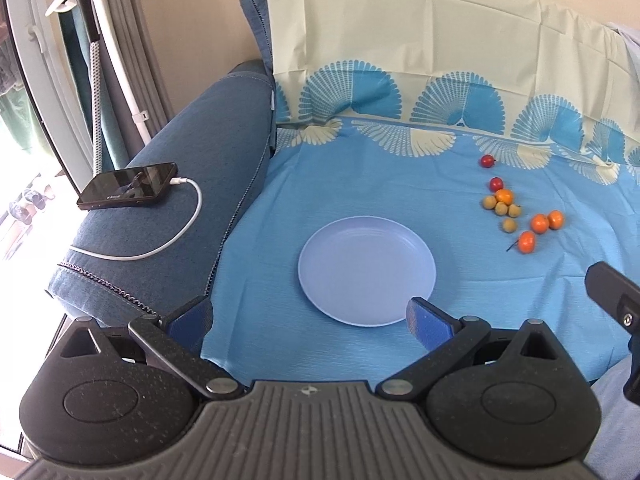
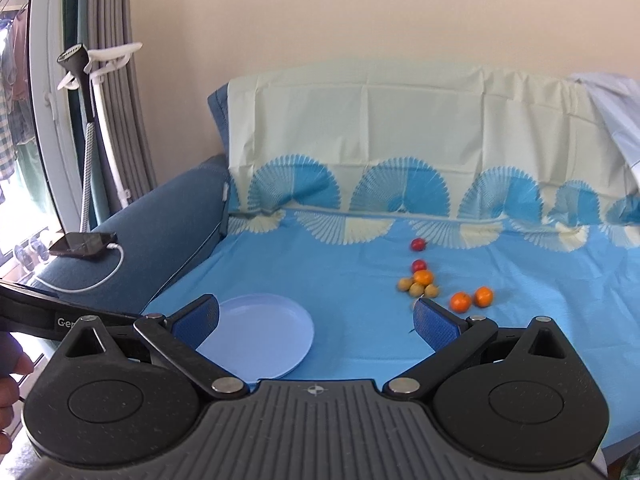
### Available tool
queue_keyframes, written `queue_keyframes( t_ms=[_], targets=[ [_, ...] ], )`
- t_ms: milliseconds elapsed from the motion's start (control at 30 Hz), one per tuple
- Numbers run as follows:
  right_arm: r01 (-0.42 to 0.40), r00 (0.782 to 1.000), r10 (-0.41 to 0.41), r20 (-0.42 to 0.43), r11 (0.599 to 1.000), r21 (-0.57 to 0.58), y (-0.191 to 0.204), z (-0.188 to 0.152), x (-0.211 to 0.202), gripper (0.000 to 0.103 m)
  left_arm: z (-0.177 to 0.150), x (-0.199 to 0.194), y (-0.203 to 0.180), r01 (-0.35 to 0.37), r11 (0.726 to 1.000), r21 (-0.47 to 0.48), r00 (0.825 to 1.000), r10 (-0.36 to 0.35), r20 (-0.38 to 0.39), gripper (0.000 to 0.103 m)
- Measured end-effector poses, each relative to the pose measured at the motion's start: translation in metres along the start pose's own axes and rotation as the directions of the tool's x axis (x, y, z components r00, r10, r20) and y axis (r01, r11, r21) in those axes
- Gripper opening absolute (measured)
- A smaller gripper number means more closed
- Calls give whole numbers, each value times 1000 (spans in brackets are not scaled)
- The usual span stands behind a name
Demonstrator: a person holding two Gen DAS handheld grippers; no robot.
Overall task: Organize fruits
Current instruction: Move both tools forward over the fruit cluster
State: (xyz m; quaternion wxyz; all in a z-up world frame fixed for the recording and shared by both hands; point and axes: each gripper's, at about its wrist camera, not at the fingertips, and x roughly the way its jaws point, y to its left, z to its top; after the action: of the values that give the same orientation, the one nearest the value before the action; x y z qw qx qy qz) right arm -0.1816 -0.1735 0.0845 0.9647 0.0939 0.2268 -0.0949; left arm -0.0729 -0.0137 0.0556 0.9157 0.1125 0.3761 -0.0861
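A pale blue plate (image 1: 366, 270) (image 2: 260, 328) lies bare on the blue sheet of a sofa seat. To its right is a loose cluster of small fruits: several orange ones (image 1: 540, 224) (image 2: 460, 301), several tan-green ones (image 1: 501, 209) (image 2: 416, 289) and two red ones (image 1: 496, 183) (image 2: 419, 265). My left gripper (image 1: 310, 320) hangs open just short of the plate, holding nothing. My right gripper (image 2: 316, 316) is open too, between the plate and the fruits, nothing between its fingers. Part of the right gripper's body (image 1: 612, 292) shows at the left wrist view's right edge.
A black phone (image 1: 128, 186) (image 2: 84, 245) with a white charging cable (image 1: 168, 240) rests on the sofa's left armrest (image 1: 192, 152). A patterned cloth (image 1: 420, 32) drapes the backrest. A garment steamer stand (image 1: 94, 40) and curtains are at the left. A hand (image 2: 10, 384) shows at the left edge.
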Motion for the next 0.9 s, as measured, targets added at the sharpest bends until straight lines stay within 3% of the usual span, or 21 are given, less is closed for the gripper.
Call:
queue_keyframes(
  t_ms=[400,633,733,833,900],
  targets=[
    [117,989,-112,98,992,-49,-46,-4,6,103,12,19,-47,76,995,65,996,-73,-48,103],
    [264,948,-239,211,960,-97,-73,-7,17,103,32,38,-73,144,989,45,989,-143,-24,103],
    [287,945,-260,199,950,-120,-85,-8,26,103,40,48,-86,197,979,50,979,-194,-62,103],
    [294,948,-283,144,953,-67,-105,-7,39,103,47,62,-103,257,964,76,961,-246,-127,103],
    [315,943,-311,116,949,-18,-117,-8,47,103,50,68,-114,257,962,91,961,-244,-131,103]
  ],
)
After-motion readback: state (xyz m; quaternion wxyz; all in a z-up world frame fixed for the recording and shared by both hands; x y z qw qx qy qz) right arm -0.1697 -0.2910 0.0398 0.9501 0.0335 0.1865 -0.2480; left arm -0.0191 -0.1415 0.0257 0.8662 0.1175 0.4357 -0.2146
